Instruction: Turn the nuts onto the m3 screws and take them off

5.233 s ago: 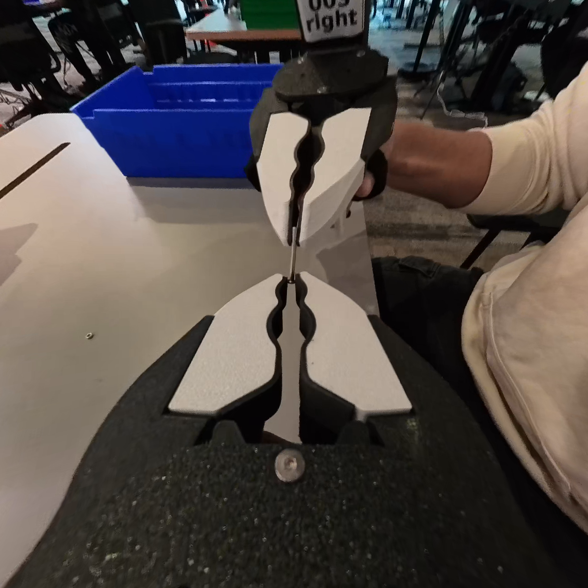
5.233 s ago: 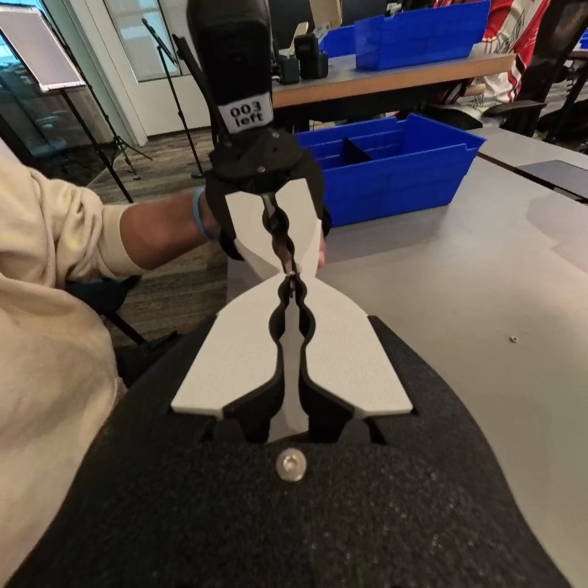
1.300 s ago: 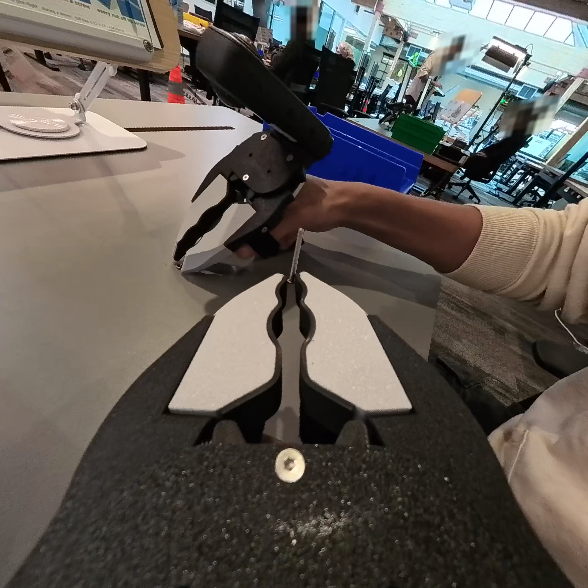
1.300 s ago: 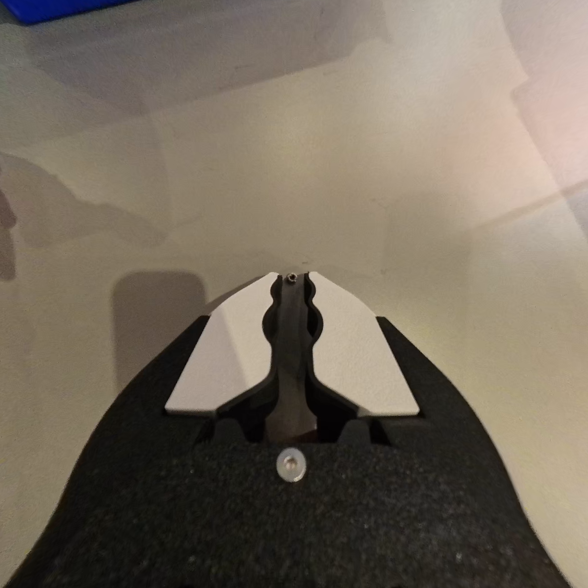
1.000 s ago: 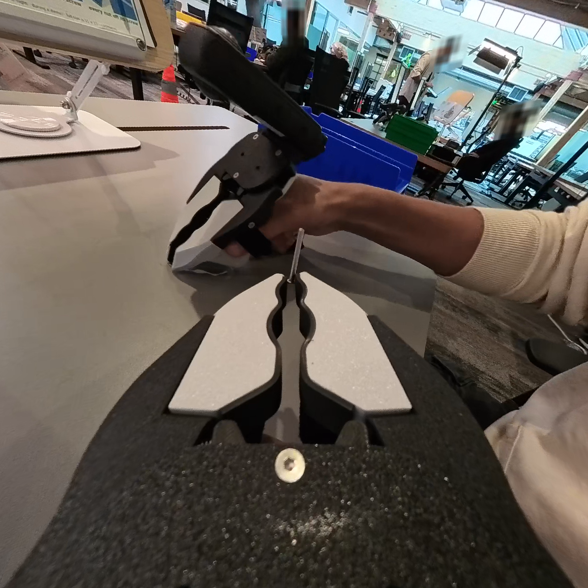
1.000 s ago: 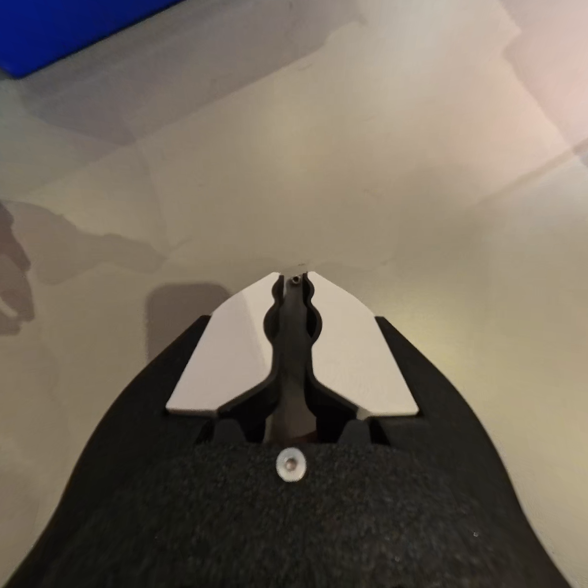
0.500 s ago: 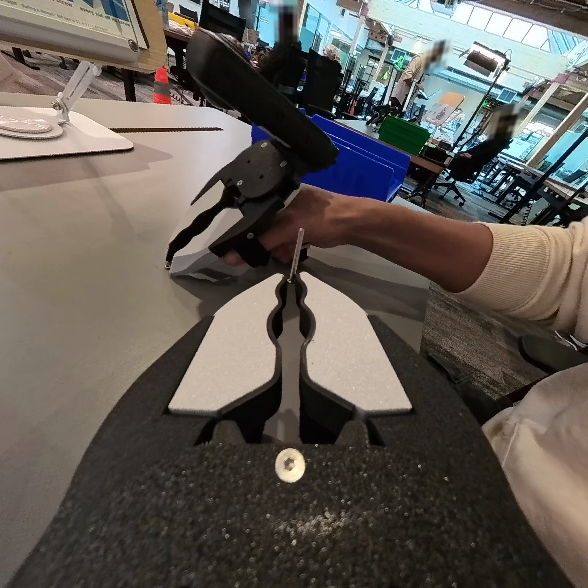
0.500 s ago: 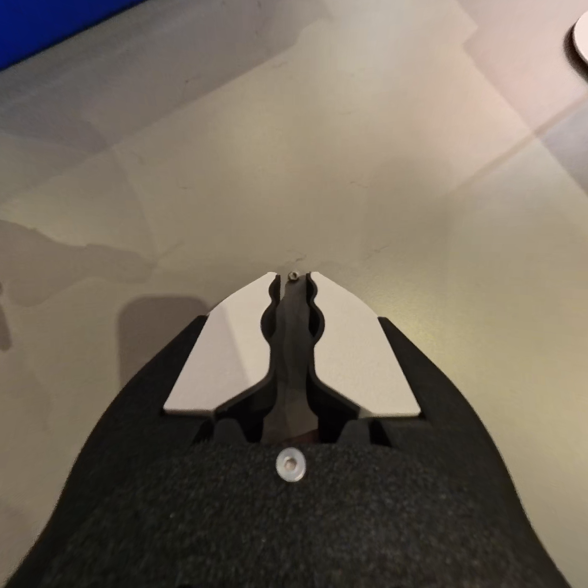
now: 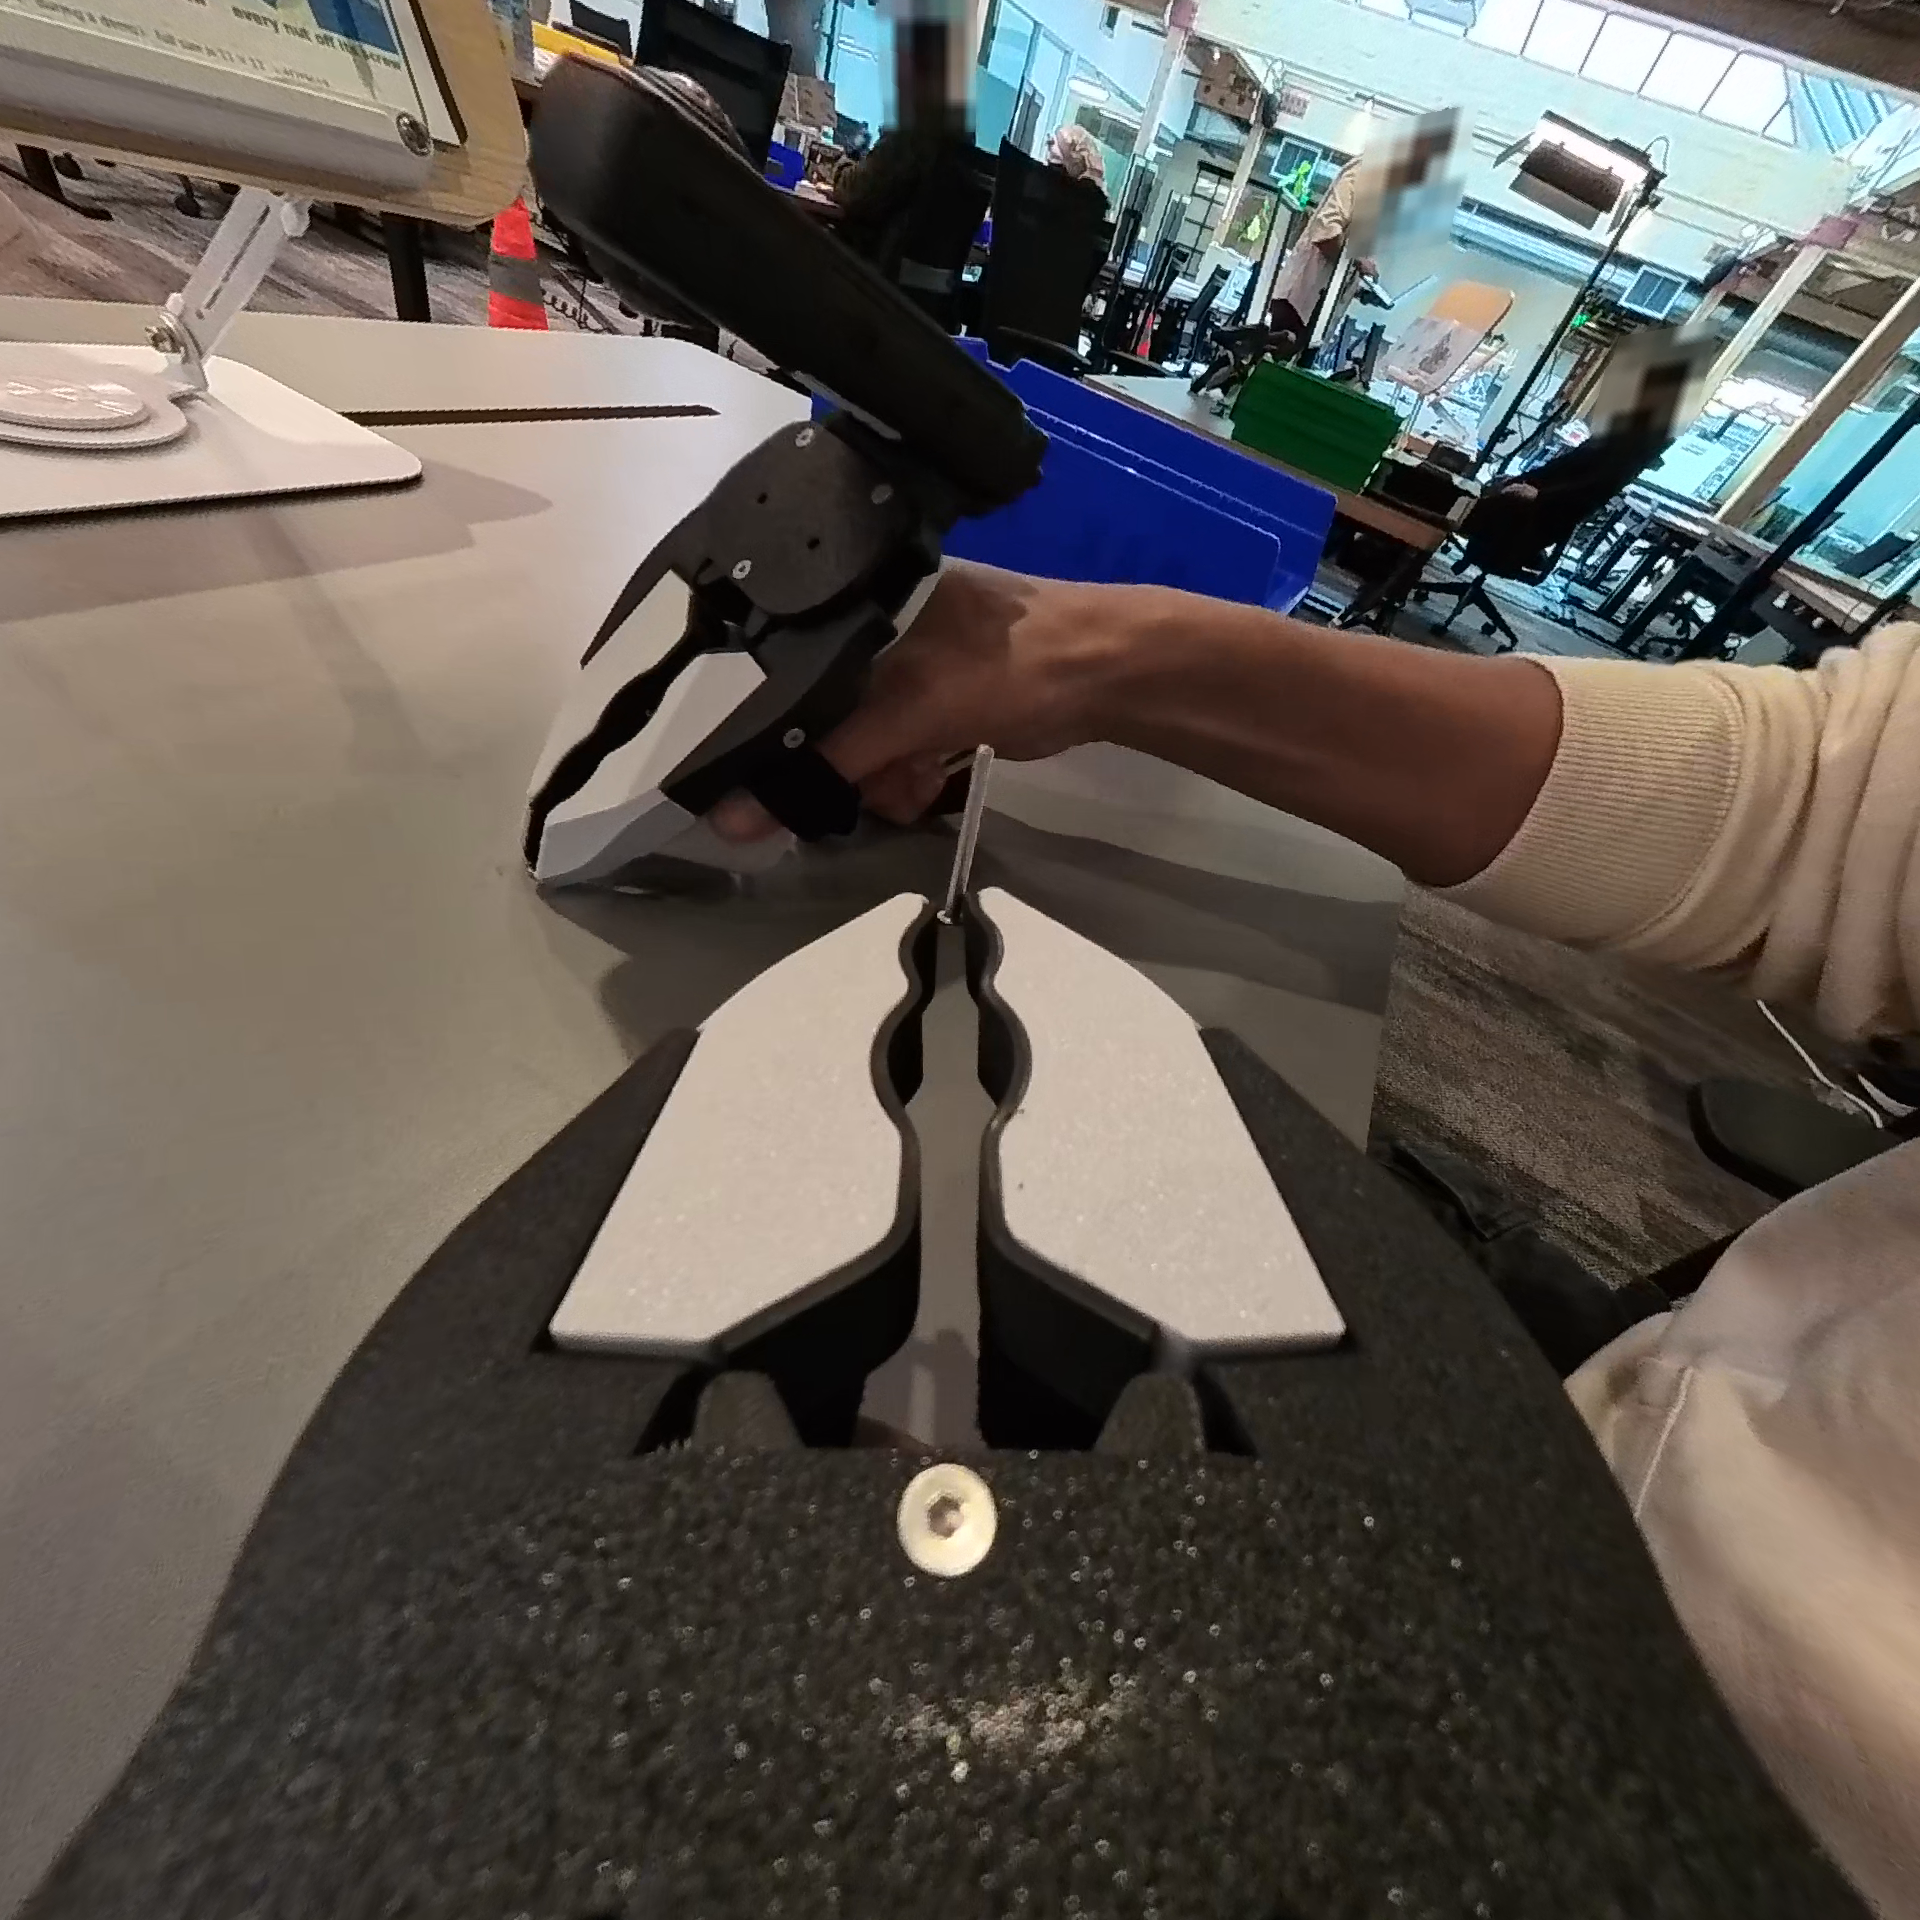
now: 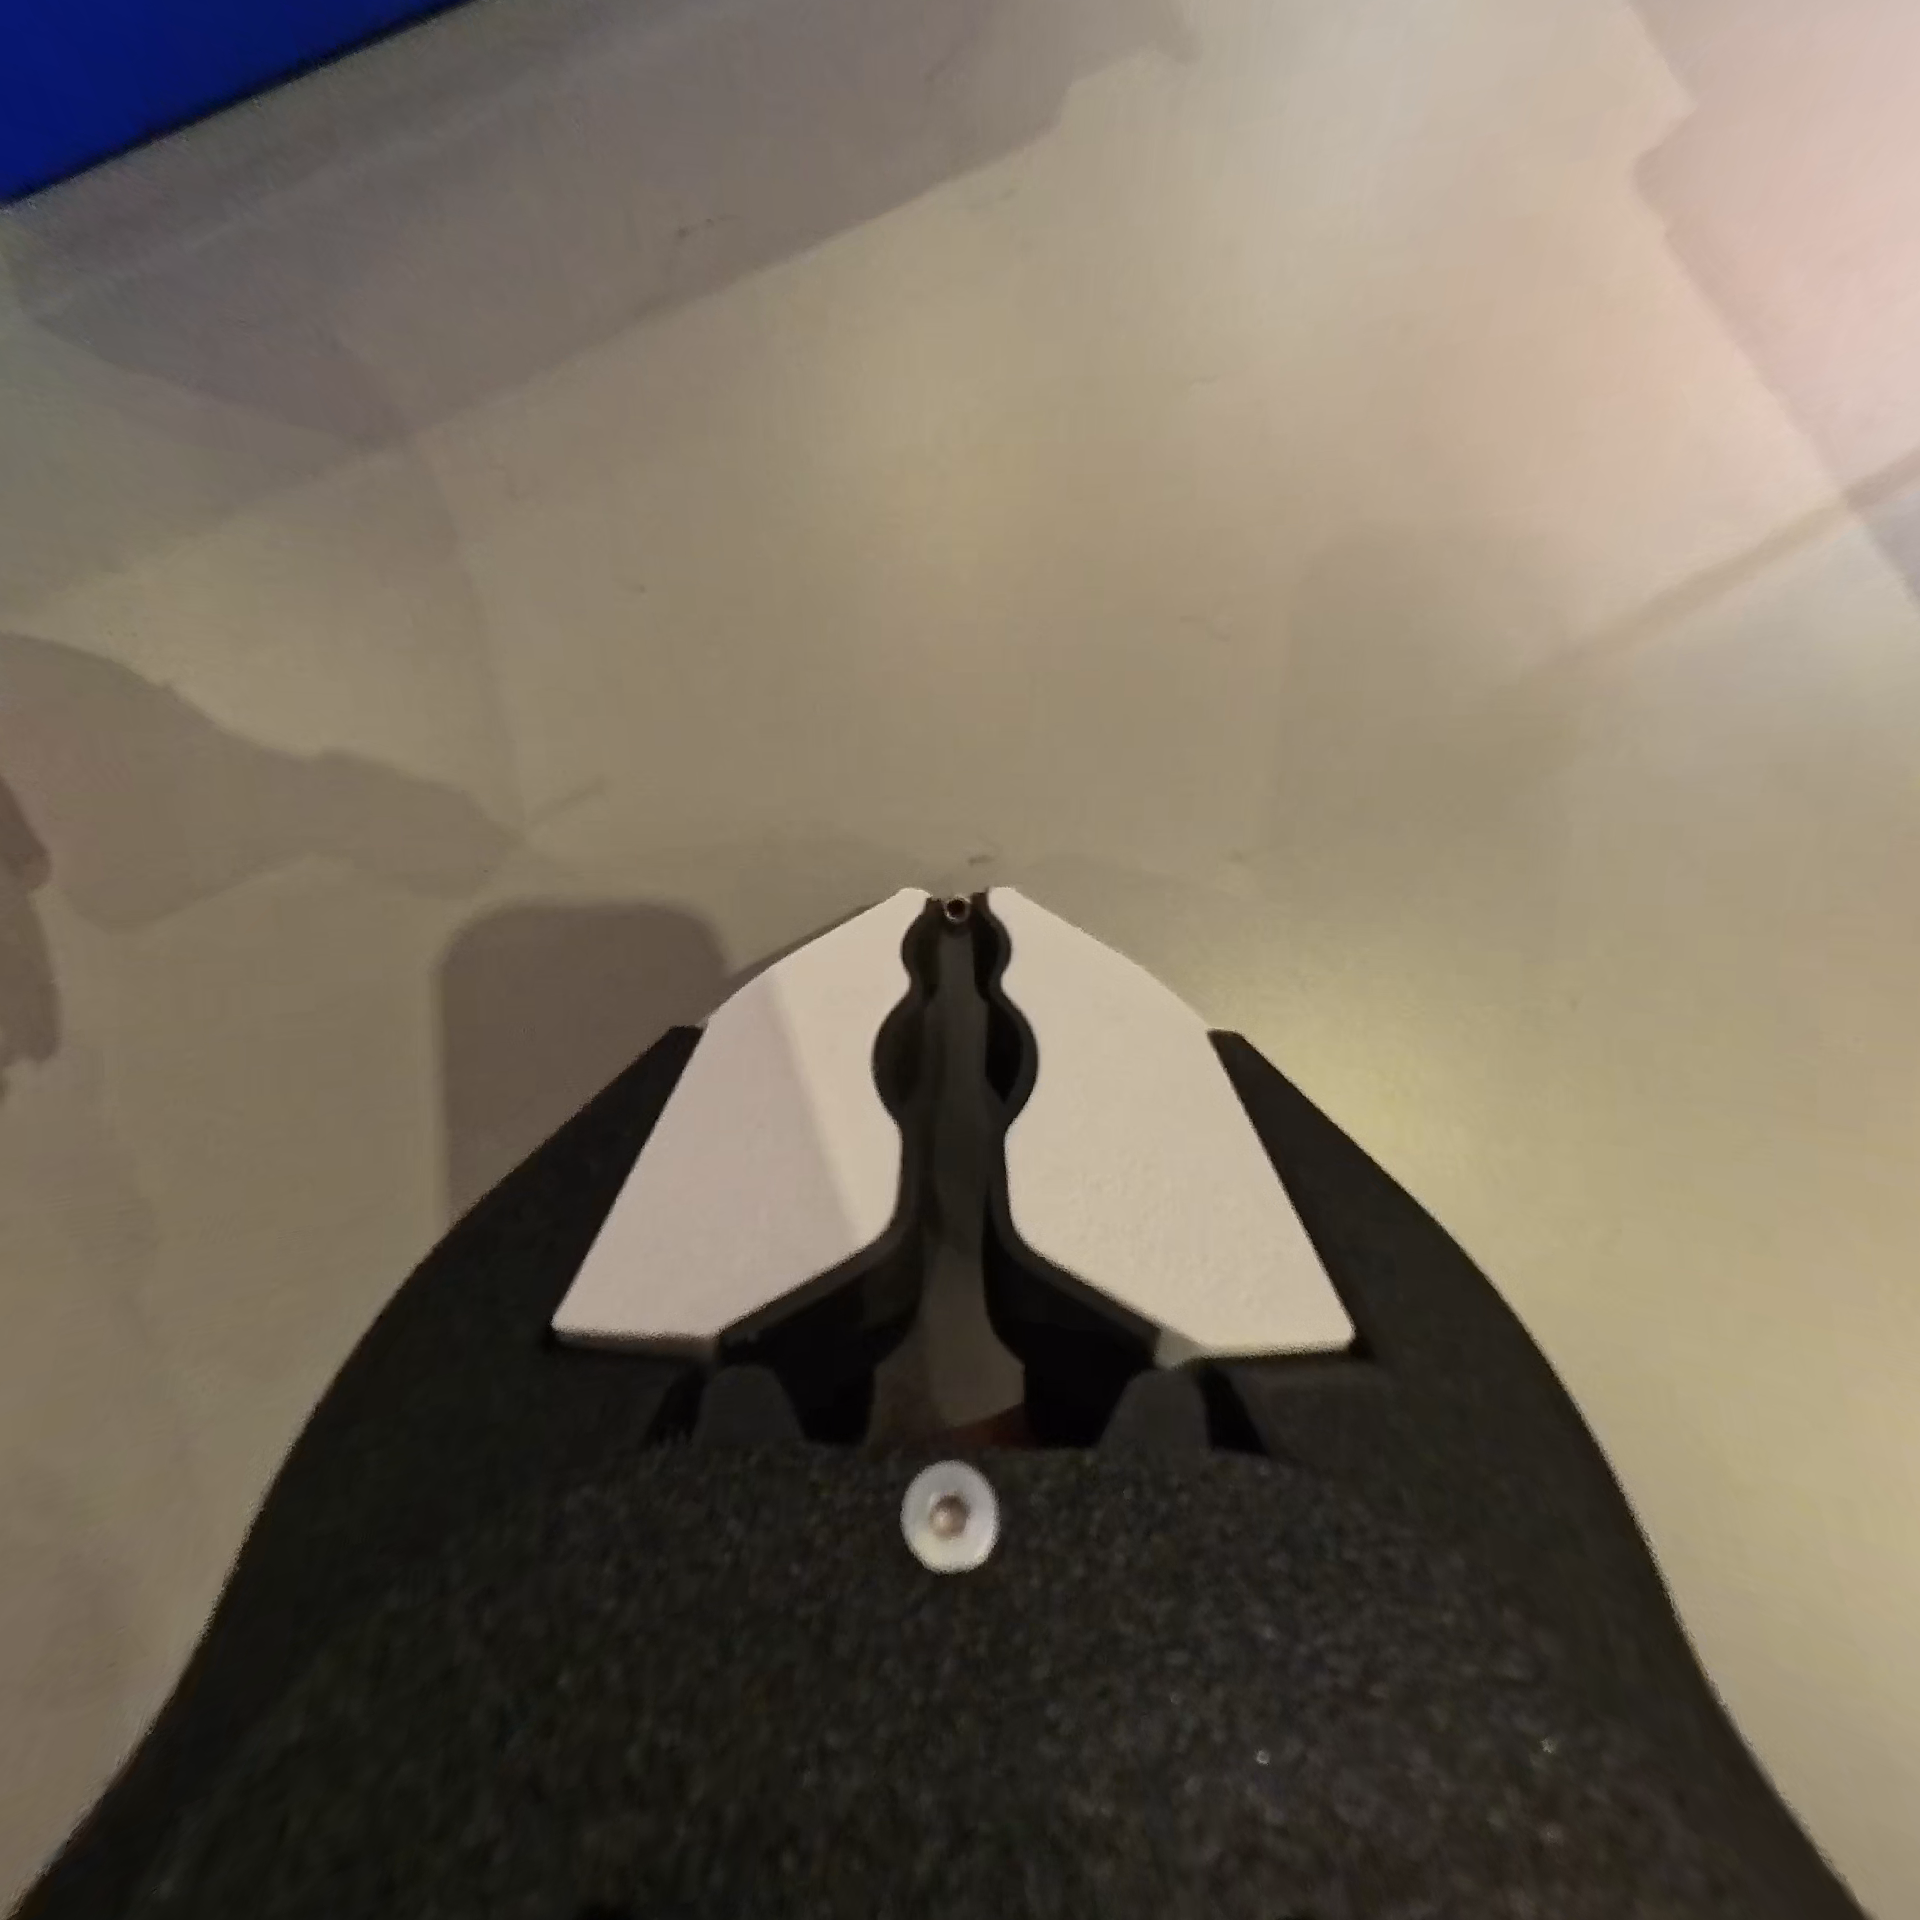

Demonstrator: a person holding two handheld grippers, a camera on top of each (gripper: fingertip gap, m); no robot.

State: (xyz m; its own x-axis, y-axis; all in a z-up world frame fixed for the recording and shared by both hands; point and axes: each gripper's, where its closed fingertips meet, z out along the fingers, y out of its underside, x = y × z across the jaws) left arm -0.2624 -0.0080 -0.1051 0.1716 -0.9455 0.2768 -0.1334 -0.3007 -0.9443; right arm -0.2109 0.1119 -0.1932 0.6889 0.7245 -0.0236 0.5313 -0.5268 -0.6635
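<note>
Grey tabletop (image 9: 260, 831) fills the left half of the left wrist view, with a busy workshop and a blue bin (image 9: 1143, 520) behind. At the frame's centre the left gripper (image 9: 951, 914) is closed on the head end of a thin m3 screw (image 9: 968, 821), which stands up from its fingertips, threads bare. Beyond it, left of centre, a person's hand (image 9: 966, 686) holds the right gripper (image 9: 535, 847) nose-down, its tips touching or nearly touching the table.

From the right wrist view, looking down at the table, the right gripper (image 10: 956, 909) is pinched on a tiny ring-shaped nut (image 10: 956, 911) right at its fingertips — the grip looks shallow.

Judging by this, the step is lifting the nut to bring it to the screw. To do it well: keep the pinch steady, raise slowly, then line the nut's hole squarely over the screw's free end before turning — a tilted start would likely cross-thread or drop it.
</note>
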